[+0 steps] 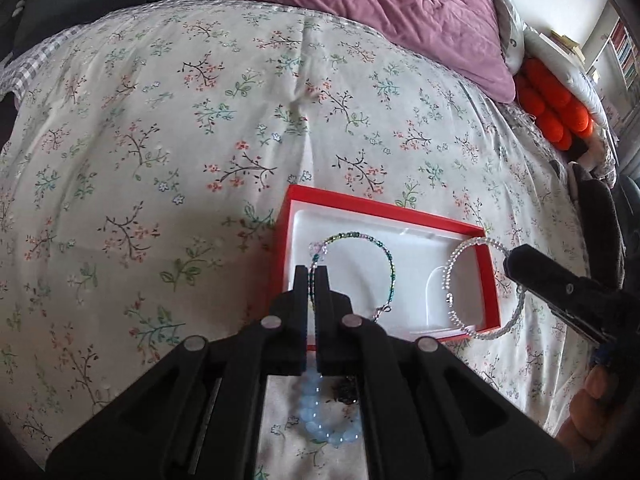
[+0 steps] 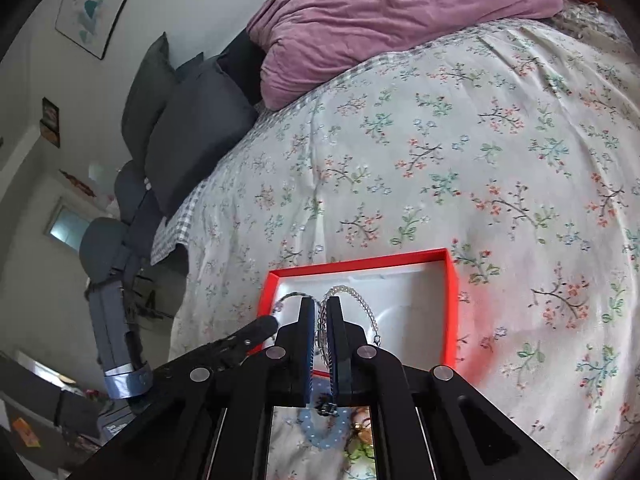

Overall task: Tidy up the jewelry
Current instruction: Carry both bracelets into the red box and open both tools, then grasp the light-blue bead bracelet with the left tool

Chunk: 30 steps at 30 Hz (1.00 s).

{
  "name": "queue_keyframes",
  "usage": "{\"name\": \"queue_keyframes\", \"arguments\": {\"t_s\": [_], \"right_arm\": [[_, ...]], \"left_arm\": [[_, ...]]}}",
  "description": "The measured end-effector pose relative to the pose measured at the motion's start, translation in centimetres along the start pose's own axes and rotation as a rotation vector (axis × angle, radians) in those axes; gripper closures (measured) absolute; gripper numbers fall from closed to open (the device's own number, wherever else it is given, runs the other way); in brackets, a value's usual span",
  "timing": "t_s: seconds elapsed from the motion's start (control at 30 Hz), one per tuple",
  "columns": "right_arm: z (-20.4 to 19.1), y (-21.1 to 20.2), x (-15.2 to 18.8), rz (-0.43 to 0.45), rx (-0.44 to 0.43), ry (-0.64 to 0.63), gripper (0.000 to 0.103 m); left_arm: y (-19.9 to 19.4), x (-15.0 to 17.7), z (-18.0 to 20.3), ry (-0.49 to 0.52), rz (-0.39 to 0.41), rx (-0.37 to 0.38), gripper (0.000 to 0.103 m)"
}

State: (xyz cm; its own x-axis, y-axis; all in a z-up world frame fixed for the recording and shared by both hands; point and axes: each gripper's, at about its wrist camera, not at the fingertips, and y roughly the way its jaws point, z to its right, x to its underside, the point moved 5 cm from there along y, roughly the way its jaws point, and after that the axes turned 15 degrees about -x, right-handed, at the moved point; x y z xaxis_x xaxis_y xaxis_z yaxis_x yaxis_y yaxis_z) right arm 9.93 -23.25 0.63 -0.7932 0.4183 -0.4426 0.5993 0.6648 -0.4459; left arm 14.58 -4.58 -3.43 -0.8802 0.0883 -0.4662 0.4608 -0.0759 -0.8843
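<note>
Pinching the green beaded bracelet (image 1: pixel 360 260), the left gripper (image 1: pixel 312 276) has its jaws nearly together on the strand, loop hanging ahead and right of the tips over the white insert of the red box (image 1: pixel 380 210). Right gripper (image 2: pixel 320 306) is clamped on the clear beaded bracelet (image 2: pixel 362 304); in the left wrist view that clear loop (image 1: pixel 452 276) straddles the box's right wall, part inside, part over the floral bedspread (image 1: pixel 160 140). Box sits just ahead of both sets of tips. Close under the left jaws, on the bedspread, lie a pale blue bead bracelet (image 1: pixel 320 420) and a small dark piece (image 1: pixel 346 394), too hidden to identify. Far ahead: purple duvet (image 1: pixel 380 8), orange yarn balls (image 1: pixel 556 108) at right. Right wrist view shows grey pillows (image 2: pixel 188 128) off left.
</note>
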Motion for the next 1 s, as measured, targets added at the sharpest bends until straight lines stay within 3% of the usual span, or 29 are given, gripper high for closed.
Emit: {"name": "queue_keyframes", "arguments": {"t_s": [0.07, 0.3, 0.5, 0.53, 0.57, 0.63, 0.73, 0.8, 0.87, 1.0], "right_arm": [[0.1, 0.9, 0.2, -0.013, -0.024, 0.009, 0.097], [3.9, 2.1, 0.9, -0.052, 0.155, 0.017, 0.097], [4.1, 1.1, 0.6, -0.030, 0.217, -0.038, 0.096], [4.0, 0.9, 0.5, -0.023, 0.228, -0.049, 0.095], [3.8, 0.7, 0.5, -0.020, 0.234, -0.056, 0.087], [3.7, 0.2, 0.4, -0.032, 0.234, -0.051, 0.084], [3.3, -0.7, 0.5, -0.037, 0.228, -0.045, 0.068], [2.8, -1.3, 0.6, -0.029, 0.225, -0.046, 0.041], [2.2, -2.2, 1.0, -0.017, 0.222, -0.066, 0.038], [1.2, -3.2, 1.9, -0.039, 0.262, -0.122, 0.036]], "left_arm": [[0.0, 0.1, -0.2, 0.004, 0.003, -0.008, 0.100], [-0.4, 0.0, 0.1, 0.038, 0.029, -0.033, 0.100], [-1.0, -0.1, 0.5, 0.080, 0.057, -0.045, 0.100], [-1.1, -0.1, 0.6, 0.086, 0.064, -0.052, 0.100], [-1.3, -0.1, 0.5, 0.091, 0.067, -0.055, 0.098], [-1.7, 0.1, 0.5, 0.100, 0.065, -0.056, 0.092], [-2.8, 0.4, 0.2, 0.108, 0.083, -0.063, 0.072], [-3.6, 0.7, -0.1, 0.122, 0.093, -0.074, 0.056], [-4.3, 1.3, -0.3, 0.137, 0.106, -0.087, 0.042], [-4.4, 2.5, -0.7, 0.171, 0.060, -0.106, 0.038]]}}
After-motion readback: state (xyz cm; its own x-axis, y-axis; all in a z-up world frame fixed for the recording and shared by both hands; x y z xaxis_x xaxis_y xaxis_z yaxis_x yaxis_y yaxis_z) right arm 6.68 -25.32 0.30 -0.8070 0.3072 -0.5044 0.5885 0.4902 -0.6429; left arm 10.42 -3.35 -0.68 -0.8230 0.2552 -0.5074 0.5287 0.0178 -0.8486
